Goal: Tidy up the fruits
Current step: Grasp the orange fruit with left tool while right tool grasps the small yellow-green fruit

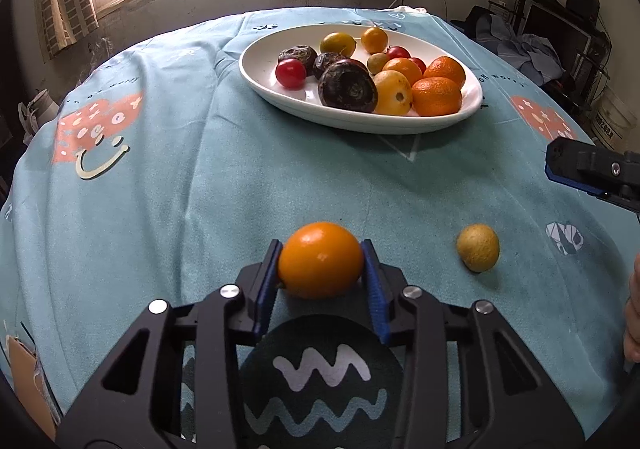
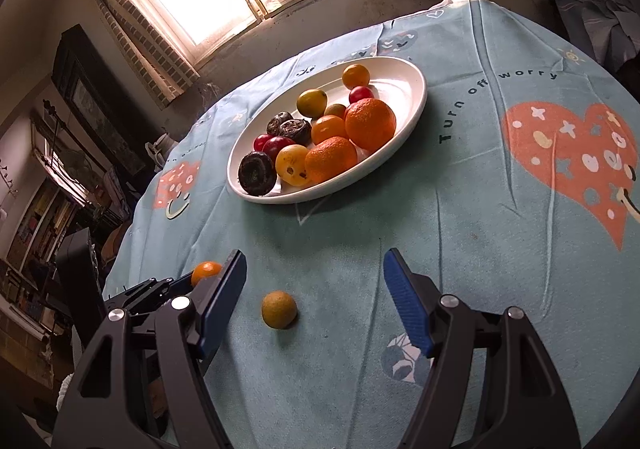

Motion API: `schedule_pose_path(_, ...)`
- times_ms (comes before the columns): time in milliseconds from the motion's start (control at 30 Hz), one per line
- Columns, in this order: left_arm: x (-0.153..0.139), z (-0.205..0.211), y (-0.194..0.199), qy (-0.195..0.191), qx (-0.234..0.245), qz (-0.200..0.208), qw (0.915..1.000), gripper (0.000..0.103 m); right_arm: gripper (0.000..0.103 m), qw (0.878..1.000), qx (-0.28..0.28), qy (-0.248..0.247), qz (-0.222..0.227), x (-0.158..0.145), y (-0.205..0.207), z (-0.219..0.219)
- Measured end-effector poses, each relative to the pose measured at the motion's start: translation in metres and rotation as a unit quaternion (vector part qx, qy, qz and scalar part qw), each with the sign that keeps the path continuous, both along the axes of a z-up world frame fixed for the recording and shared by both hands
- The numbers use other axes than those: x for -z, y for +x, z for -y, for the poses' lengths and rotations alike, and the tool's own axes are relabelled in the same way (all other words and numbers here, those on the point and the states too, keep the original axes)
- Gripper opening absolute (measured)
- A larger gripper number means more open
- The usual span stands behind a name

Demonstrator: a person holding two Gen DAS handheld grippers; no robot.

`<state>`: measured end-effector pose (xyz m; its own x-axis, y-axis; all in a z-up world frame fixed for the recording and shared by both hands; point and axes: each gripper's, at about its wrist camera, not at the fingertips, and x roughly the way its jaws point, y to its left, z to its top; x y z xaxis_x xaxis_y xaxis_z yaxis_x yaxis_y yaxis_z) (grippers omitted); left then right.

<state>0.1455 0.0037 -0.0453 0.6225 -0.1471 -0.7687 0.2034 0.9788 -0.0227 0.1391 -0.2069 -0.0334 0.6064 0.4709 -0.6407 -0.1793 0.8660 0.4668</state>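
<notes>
— Left gripper (image 1: 321,263)?
— Closed on the orange fruit (image 1: 321,259), blue fingers (image 1: 267,281) pressed against both flanks. Resting on or just above the tabletop (image 1: 200,189), near edge; contact underneath hidden.

— Destination?
— Probably the white plate (image 1: 280,97), straight ahead and slightly right of the held fruit, on the far side. Already loaded with oranges, tomatoes and dark fruit. Open floor remaining at its left, near rim.

— Right gripper (image 2: 314,303)?
— Open, holding nothing. Small yellow-green fruit (image 2: 279,309) lying loose on the cloth just ahead, between the line of the fingers, nearer the left one. No contact.

— Nearer hand for that one?
— Right, clearly. Roundish, no marked long axis; any approach angle acceptable.

— Risk?
— Crowded plate: possible rolling on release.
</notes>
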Motion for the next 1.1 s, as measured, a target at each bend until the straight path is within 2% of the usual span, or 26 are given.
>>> schedule_pose_path(167,-0.008,-0.015,0.002,0.010,-0.043,0.019,0.9988,0.040,0.071,1.000,-0.018,-0.023,0.007,0.001,-0.003,-0.012)
schedule_pose_path(333,-0.013,-0.035,0.005,0.002,-0.086,0.025,0.9960,0.040,0.071,0.991,-0.069,-0.106,0.038,0.002,-0.015,-0.045)
schedule_pose_path(400,-0.013,-0.039,0.005,-0.001,-0.090,0.024,0.9957,0.039,0.065,0.984,-0.088,-0.147,0.052,0.005,-0.021,-0.061)
schedule_pose_path(533,-0.012,-0.036,0.004,0.006,-0.082,0.024,0.9963,0.038,0.045,0.974,-0.113,-0.189,0.047,0.018,-0.022,-0.079)
schedule_pose_path(600,-0.012,-0.035,0.004,0.008,-0.082,0.025,0.9963,0.038,0.044,0.972,-0.113,-0.203,0.042,0.024,-0.018,-0.082)
schedule_pose_path(900,-0.005,-0.030,0.005,0.017,-0.077,0.013,0.9968,0.038,0.033,0.973,-0.117,-0.196,0.027,0.031,-0.011,-0.085)
schedule_pose_path(1100,0.001,-0.039,0.006,-0.007,-0.082,-0.009,0.9966,0.038,0.027,0.977,-0.113,-0.178,0.022,0.031,-0.009,-0.080)
